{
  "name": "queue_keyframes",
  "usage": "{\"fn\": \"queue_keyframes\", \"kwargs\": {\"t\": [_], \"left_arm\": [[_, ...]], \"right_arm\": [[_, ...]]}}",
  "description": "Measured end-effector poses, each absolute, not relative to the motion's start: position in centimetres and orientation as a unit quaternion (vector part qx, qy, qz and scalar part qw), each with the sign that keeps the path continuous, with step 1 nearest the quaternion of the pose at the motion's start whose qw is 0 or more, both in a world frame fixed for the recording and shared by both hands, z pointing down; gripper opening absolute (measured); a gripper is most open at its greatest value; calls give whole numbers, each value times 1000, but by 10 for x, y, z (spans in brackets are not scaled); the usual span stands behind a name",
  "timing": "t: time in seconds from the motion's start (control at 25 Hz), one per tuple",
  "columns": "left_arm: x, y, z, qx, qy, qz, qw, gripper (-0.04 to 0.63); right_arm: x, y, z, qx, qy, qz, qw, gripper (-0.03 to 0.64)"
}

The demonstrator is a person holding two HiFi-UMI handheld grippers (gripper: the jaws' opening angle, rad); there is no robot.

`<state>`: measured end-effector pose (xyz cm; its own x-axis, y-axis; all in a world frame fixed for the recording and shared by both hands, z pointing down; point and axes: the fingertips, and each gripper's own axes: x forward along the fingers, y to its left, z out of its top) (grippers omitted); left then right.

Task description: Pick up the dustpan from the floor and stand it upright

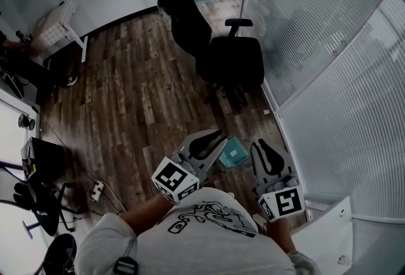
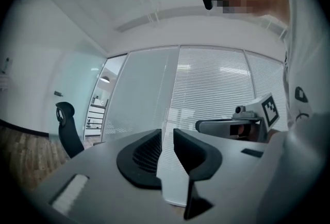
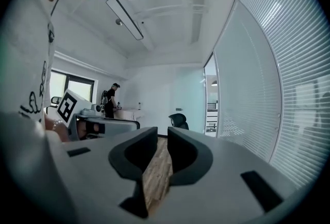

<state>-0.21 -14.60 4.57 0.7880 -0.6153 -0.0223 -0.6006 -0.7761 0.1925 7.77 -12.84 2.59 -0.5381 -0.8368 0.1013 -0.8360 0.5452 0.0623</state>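
A: Where do we see the dustpan (image 1: 234,152)?

B: We take it to be the small teal shape on the wood floor (image 1: 139,103), lower middle of the head view. It sits near the foot of the glass partition (image 1: 329,78), and in the picture it falls between our 2 grippers. (The steep angle hides whether it stands upright or lies flat.)

A: And what do the grippers have hold of?

B: Nothing. The left gripper (image 2: 167,134) has its jaws only a narrow slit apart, and through that slit we see just the blinds of the partition. The right gripper (image 3: 162,135) is much the same, with a thin gap showing bare floorboards and no pad pressing on anything.

A: Why are both held like that?

B: We judge that we carry them about level, close to our chest and clear of the floor, because neither is working on the dustpan at this moment. The black office chair (image 1: 221,52), upper middle of the frame, is well apart from it and no obstacle.

A: So which step is this?

B: Either the job is finished or a reach down has not begun. We cannot tell which.
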Motion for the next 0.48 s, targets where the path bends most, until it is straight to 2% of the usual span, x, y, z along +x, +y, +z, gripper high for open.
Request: {"fn": "queue_keyframes", "kwargs": {"t": [0.24, 0.48], "left_arm": [[-21, -142, 33, 924, -380, -23, 49, 64], [-36, -141, 24, 916, -398, -25, 45, 64]], "right_arm": [[80, -123, 20, 500, -863, -11, 75, 49], [82, -120, 10, 513, -856, -23, 67, 40]]}}
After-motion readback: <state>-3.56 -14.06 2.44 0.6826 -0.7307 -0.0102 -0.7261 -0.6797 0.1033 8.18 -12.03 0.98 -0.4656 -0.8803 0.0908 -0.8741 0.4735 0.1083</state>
